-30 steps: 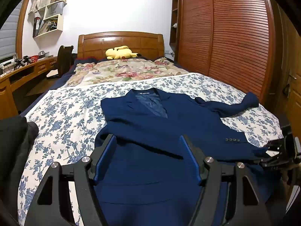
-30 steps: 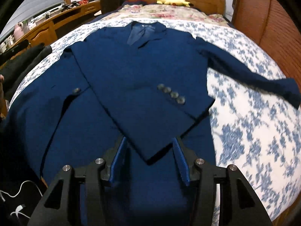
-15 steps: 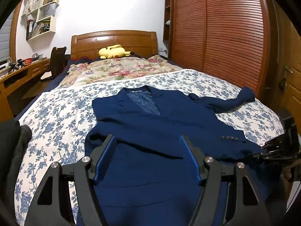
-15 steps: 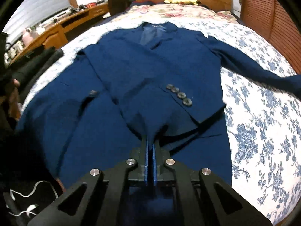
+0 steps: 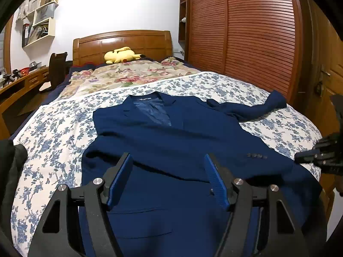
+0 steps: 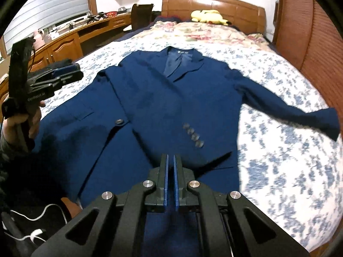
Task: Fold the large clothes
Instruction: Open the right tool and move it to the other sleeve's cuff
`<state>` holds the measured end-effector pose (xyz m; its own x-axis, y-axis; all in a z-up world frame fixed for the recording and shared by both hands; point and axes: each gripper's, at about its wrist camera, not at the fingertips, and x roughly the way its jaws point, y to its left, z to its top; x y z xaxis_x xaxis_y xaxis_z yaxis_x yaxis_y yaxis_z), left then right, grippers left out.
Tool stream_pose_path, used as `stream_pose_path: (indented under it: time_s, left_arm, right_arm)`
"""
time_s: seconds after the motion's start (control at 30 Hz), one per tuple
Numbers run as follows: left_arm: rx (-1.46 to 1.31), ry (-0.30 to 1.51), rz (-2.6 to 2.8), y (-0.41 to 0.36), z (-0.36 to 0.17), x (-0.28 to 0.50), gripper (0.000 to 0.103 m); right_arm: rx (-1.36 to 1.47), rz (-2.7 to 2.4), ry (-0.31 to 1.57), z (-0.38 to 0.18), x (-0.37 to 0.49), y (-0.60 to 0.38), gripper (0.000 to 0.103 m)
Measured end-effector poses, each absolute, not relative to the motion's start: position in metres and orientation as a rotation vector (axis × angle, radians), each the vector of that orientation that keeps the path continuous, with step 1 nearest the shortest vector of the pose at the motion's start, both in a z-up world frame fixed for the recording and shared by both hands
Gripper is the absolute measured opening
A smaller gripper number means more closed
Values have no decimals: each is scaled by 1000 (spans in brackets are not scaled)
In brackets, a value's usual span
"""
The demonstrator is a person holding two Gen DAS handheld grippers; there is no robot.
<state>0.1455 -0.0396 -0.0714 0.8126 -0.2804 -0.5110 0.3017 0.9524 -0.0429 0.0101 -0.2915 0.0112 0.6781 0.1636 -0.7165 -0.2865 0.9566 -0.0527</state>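
Now the right claw [image 6: 170, 180] is sitting w/ its blue pads together; a sec ago they were apart, straddling the cuff of the folded-in sleeve [image 6: 171, 115]. It looks clamped on the hem of the navy blazer [image 6: 90, 141] rather than the cuff, though the pinch itself is hidden, and the view is pulling back & up vs. before. Probably the bottom-up fold is starting.

Left claw [image 5: 169, 184] is hanging w/ pads apart over the lower front panel, nothing between them, same gap as a sec ago; a hand [image 6: 23, 124] is gripping its handle.

Blazer is lying front-up on the floral bed [image 6: 289, 171], collar toward the headboard, other sleeve [image 6: 285, 109] still flung out sideways — that's needing folding in. Dark clothing [image 5: 10, 171] is piled at the bed's left edge, clear of the blazer. Yellow plush [image 5: 122, 54] is resting well away.
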Motion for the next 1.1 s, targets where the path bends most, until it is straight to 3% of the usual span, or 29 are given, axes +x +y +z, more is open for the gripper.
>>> stream_pose_path:
  time_s: [0.37,0.67,0.83,0.9,0.97,1.1]
  left_arm:
    - [69,550,-346,-60,-77,145,70]
    - [100,568,-346,-72,-83,147,70]
    - [87,579,-344,-73,-84,149,70]
    - [80,588,-345,-72,-85,150,70]
    - [69,597,-348,-72,-85,149,70]
    - [83,598,-337,-73,-86,148,70]
  right_arm:
    - [-151,101,727,40,3,-354,4]
    - [-118,-69,677,54,45,-423,6]
    - [-49,-169,665,48,76,-464,24]
    - [-14,-206,664,44,89,-479,46]
    - [23,-235,662,39,100,-493,54]
    - [92,-310,682,29,125,-518,58]
